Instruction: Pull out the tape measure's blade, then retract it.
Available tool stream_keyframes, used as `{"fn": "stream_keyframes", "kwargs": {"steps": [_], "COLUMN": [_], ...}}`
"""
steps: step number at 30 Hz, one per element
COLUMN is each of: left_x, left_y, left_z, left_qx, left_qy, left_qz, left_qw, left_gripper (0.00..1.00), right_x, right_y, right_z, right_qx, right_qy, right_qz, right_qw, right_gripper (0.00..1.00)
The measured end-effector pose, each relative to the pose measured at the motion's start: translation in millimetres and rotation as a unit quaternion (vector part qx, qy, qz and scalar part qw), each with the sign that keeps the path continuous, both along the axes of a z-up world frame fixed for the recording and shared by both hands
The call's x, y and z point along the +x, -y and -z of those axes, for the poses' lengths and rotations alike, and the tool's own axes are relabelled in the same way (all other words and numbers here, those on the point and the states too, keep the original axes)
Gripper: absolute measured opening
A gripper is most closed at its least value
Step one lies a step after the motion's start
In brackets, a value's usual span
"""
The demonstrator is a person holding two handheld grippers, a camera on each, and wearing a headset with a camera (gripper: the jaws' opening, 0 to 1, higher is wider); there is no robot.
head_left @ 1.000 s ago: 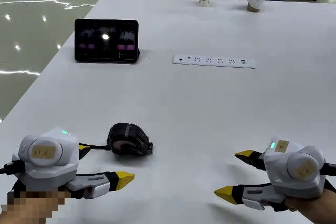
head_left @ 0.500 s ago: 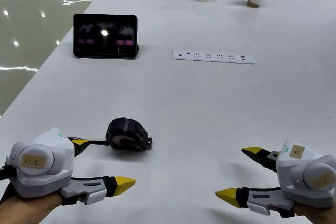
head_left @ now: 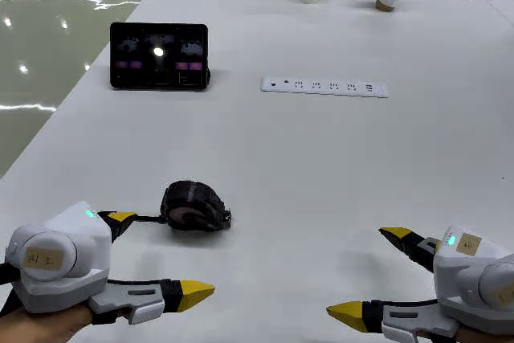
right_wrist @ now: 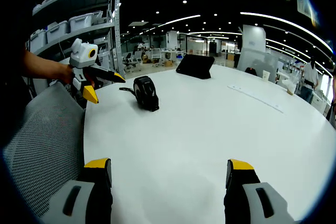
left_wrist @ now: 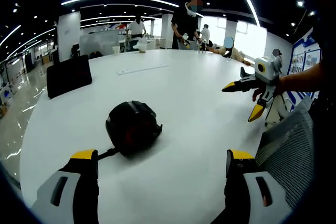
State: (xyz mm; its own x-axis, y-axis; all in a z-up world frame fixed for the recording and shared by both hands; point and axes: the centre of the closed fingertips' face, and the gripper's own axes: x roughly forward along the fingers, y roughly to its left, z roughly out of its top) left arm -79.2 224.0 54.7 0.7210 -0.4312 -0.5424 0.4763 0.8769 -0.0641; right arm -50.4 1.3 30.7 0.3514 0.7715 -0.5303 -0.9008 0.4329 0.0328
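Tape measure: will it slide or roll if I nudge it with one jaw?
Likely slides: the tape measure sits on a smooth, glossy table. Its rounded case may pivot. The strap looks floppy.

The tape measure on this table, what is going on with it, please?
A person holds a gripper in each hand over a white table. The black tape measure lies on it, not gripped, its blade not pulled out. The left gripper is open close beside it; the right gripper is open, farther away.
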Motion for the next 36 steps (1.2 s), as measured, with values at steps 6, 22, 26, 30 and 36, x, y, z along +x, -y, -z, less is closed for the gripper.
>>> {"fn": "stream_keyframes", "kwargs": {"steps": [6, 22, 26, 30, 36], "left_x": [-3.6, -4.2, -5.0, -4.7, -6.1], "left_y": [6.7, 7.4, 5.1, 2.0, 1.0], "left_z": [-2.6, -8.3, -8.5, -10.4, -12.2], "left_qx": [0.007, 0.002, 0.0, 0.0, -0.005], "left_qy": [0.014, 0.021, 0.02, 0.024, 0.026], "left_qz": [0.018, 0.018, 0.014, 0.008, 0.006], "left_qw": [0.9997, 0.9996, 0.9997, 0.9997, 0.9996], "left_gripper": [0.99, 0.99, 0.99, 0.99, 0.99], "right_x": [-0.6, 0.6, 1.2, 0.7, 0.8], "right_y": [3.2, 2.2, 2.4, 3.5, 3.9], "right_z": [-2.1, -10.2, -11.1, -9.8, -10.9], "right_qx": [0.0, 0.018, 0.02, 0.016, 0.017], "right_qy": [0.013, 0.016, 0.015, 0.013, 0.013], "right_qz": [0.006, 0.013, 0.014, 0.014, 0.014], "right_qw": [0.9999, 0.9996, 0.9996, 0.9997, 0.9997], "right_gripper": [0.98, 0.99, 0.99, 0.99, 0.99]}}
